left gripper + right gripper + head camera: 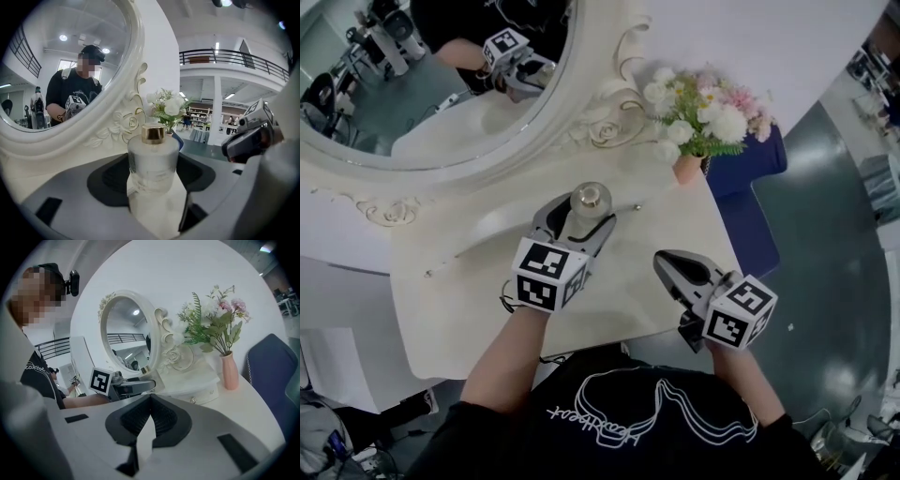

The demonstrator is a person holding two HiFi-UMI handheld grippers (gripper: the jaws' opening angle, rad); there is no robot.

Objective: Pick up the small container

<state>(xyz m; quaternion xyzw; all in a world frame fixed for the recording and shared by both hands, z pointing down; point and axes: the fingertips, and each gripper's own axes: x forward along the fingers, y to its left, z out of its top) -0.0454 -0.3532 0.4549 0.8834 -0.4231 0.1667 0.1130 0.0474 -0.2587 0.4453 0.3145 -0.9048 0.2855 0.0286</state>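
Observation:
The small container [589,201] is a frosted glass bottle with a gold cap [153,133]; it stands upright on the white dressing table [478,319], just in front of the mirror's base. My left gripper [578,221] reaches over it from the near side. Its wide-set jaws flank the bottle [153,164], and the black pads [108,180] lie against its sides. The bottle's foot is hidden in the head view. My right gripper [668,263] hovers over the table to the right, apart from the bottle. It is shut [151,398] with nothing in it.
An ornate oval mirror [441,84] stands behind the bottle. A pink vase of flowers [687,167] sits at the table's far right corner, with a blue chair [750,159] beyond it. A small drawer knob [192,400] shows under the mirror.

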